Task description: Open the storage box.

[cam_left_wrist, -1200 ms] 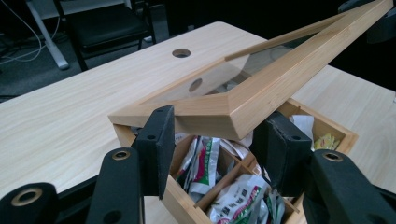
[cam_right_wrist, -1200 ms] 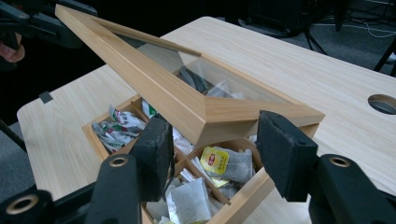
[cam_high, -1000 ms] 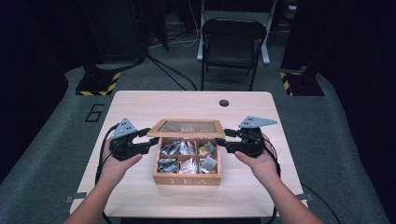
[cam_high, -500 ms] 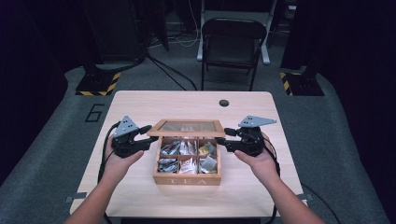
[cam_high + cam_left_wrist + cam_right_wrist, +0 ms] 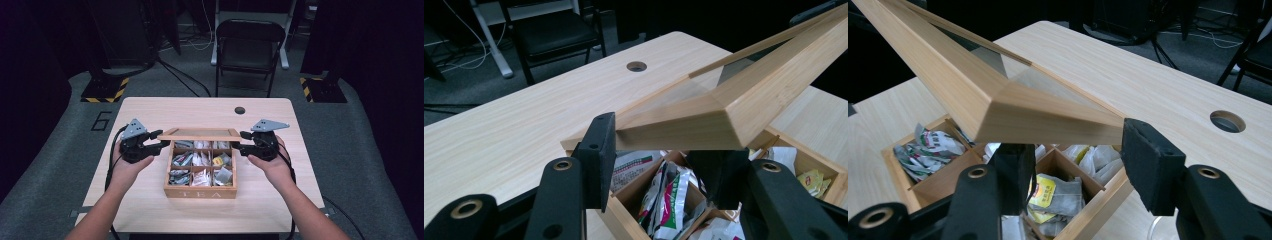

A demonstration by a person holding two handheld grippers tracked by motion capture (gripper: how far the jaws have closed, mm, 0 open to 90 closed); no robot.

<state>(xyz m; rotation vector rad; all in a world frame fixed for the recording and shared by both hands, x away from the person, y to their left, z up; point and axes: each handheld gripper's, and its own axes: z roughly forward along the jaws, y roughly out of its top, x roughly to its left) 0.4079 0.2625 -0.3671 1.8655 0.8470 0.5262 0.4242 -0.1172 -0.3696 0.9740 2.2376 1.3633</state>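
Wooden table (image 5: 150,115), dark room; tea box (image 5: 200,192) holds sachets (image 5: 200,160); both grippers (image 5: 159,140) (image 5: 239,141) clamp its raised lid (image 5: 200,133).

The front wall of the wooden box (image 5: 201,192), low in the middle of the high view, carries the letters "TEA". On the grey floor (image 5: 75,130) at the left of that frame, just beside the table's far left corner, stands a large dark numeral (image 5: 101,120) that reads as "6". The packets (image 5: 634,165) inside the box, seen at the bottom of both gripper views, bear coloured print, perhaps brand marks, but it is too small and blurred to read.
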